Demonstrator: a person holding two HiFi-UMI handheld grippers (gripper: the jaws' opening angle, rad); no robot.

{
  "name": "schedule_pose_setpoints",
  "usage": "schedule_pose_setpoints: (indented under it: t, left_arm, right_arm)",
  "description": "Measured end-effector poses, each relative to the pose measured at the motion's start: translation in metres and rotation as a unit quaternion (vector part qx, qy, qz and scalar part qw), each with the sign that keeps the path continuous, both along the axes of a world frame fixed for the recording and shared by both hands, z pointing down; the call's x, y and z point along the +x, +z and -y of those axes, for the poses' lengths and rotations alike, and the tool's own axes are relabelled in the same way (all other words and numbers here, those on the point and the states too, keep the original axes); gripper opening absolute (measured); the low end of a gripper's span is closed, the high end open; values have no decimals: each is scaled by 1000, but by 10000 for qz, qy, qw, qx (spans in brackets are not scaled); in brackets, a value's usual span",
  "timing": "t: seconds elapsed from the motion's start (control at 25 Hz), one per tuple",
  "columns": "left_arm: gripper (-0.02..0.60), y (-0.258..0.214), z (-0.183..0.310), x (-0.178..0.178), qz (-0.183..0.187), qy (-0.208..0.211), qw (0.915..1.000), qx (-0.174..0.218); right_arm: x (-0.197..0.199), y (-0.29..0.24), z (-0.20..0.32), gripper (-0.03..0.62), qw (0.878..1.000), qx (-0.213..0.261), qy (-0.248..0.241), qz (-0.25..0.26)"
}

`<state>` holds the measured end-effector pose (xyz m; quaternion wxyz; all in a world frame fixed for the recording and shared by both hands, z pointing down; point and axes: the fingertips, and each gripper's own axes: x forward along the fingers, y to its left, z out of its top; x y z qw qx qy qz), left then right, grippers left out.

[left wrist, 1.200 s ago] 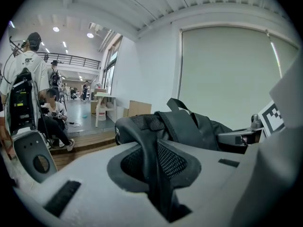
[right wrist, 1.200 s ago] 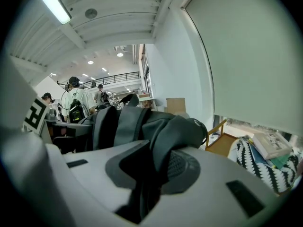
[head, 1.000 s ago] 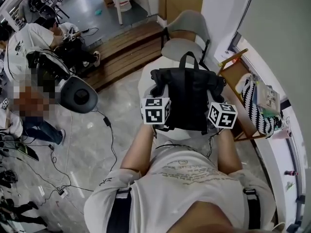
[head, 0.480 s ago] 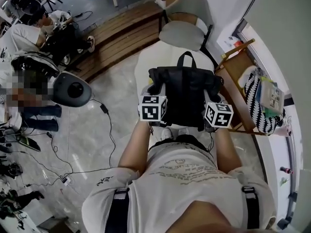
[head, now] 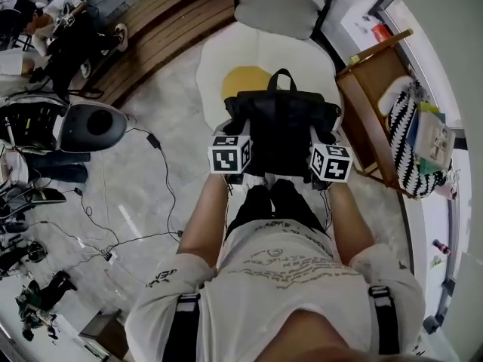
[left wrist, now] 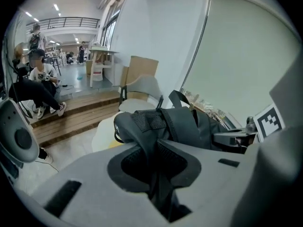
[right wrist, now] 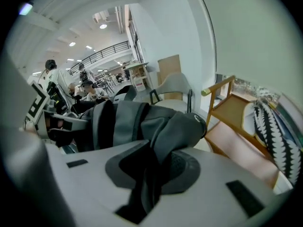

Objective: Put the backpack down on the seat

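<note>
**Backpack held over egg-shaped seat, both jaws clamped on straps**

Black fabric backpack (head: 281,127) hangs btwn the two grippers in front of the person, w/ its top handle loop pointing away from them. Left gripper (left wrist: 154,174): jaws closed tight on a black padded shoulder strap (left wrist: 142,126) at the backpack's left edge. The strap comes up out of the jaws & folds over toward the bag body. Right gripper (right wrist: 147,174): likewise, jaws pinched on the other dark strap (right wrist: 173,126) at the right edge. In head view the marker cubes (head: 229,154) sit at the bag's near corners, one per side, approx level w/ each other.

Backpack is over the near part of the white, fried-egg-shaped seat (head: 226,59) & covers part of its round yellow centre (head: 240,83). Can't tell if the bag's bottom touches the seat or hangs just above it.

Beyond the seat is a grey shell chair (head: 275,10). Just beside the seat on the right, a wooden shelf unit (head: 370,100) holds a black-&-white striped bag (head: 411,123). To the left are wooden steps (head: 170,32) & a grey rounded pod (head: 90,125) on a pale marble-look floor (head: 128,194).
</note>
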<state>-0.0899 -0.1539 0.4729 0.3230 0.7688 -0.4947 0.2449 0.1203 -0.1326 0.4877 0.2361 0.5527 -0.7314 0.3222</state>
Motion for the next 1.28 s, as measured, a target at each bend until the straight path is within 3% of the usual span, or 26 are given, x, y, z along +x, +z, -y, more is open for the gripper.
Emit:
schedule_pose_setpoints:
  t: [0.4, 0.64, 0.96, 1.28]
  left_arm:
    - [64, 102, 34, -1, 369, 184, 9980, -488]
    - [63, 169, 47, -3, 495, 344, 9948, -816]
    - [64, 250, 58, 5, 581, 755, 9888, -1147]
    - [64, 313, 49, 8, 599, 662, 9846, -1501]
  right_arm:
    - [-2, 111, 30, 63, 9949, -787, 473, 419]
    - [-6, 180, 39, 63, 9909, -1018, 612, 640]
    - [0, 266, 38, 63, 9809, -1307, 1075, 959]
    - [7, 334, 32, 63, 9662, -1653, 1384, 1415]
